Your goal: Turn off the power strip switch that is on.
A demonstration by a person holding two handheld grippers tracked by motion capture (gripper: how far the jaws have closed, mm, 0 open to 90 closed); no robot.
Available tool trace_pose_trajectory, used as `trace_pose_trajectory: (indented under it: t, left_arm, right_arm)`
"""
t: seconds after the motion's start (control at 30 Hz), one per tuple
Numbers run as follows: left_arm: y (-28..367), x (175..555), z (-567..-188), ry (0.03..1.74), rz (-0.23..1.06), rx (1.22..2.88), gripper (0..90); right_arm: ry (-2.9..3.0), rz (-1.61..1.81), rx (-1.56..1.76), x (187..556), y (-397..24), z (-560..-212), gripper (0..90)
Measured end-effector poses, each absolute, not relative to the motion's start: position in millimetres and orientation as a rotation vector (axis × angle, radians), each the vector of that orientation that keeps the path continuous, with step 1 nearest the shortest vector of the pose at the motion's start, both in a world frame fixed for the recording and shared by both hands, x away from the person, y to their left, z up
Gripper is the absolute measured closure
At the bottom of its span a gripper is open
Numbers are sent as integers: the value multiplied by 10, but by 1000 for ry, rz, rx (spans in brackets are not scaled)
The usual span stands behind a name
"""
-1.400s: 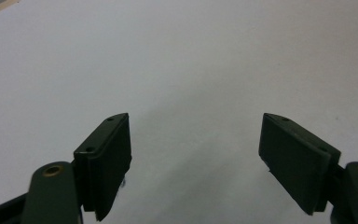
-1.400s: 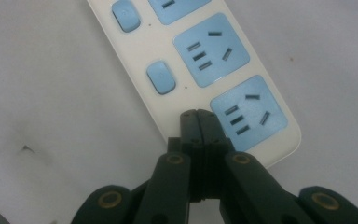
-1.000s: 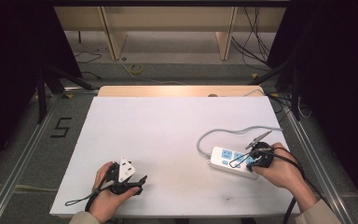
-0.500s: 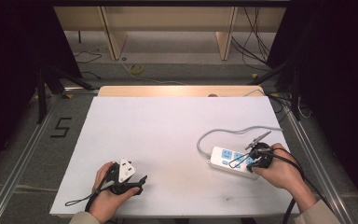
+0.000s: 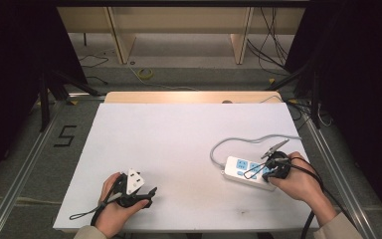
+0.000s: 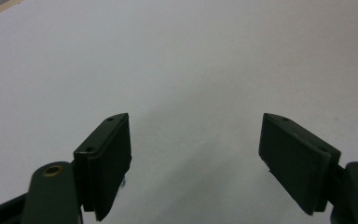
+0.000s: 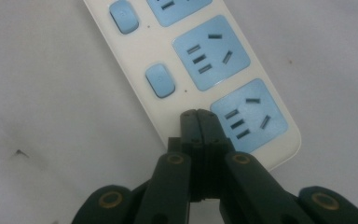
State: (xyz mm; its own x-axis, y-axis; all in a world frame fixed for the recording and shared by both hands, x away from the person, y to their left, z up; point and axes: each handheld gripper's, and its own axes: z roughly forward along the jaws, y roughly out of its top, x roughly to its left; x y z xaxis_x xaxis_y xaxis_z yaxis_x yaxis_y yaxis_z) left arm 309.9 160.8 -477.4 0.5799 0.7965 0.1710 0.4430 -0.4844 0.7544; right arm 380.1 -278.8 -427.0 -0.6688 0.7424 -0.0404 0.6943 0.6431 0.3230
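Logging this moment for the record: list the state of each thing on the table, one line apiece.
Left tongs: open, empty, above bare table.
Right tongs: shut, tips together over the power strip's end, holding nothing.
Power strip: flat on the table, nothing plugged into its visible sockets.
Strip's cord: loose, curving across the table.

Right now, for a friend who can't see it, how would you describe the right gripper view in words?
The right gripper, its two black jaws pressed together, points down at a white power strip with light blue sockets and buttons, lying on a white table. The closed tips sit over the strip's edge beside the last socket, where a button sits next to each other socket.
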Motion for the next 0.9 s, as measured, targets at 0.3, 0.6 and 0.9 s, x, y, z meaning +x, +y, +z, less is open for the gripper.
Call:
trace_pose_trajectory:
  t: [0.3, 0.6, 0.9]
  left_arm:
    - [1608, 3098, -4772, 982, 679, 2138, 251]
    - [1603, 3097, -4776, 983, 676, 2136, 251]
    - [1602, 3099, -4774, 986, 676, 2137, 251]
  right_arm:
    - [2692, 420, 1206, 3800, -2809, -4275, 900]
    - [2663, 395, 1226, 3804, -2848, -4289, 900]
    - [2686, 470, 1197, 3799, -2766, -4302, 900]
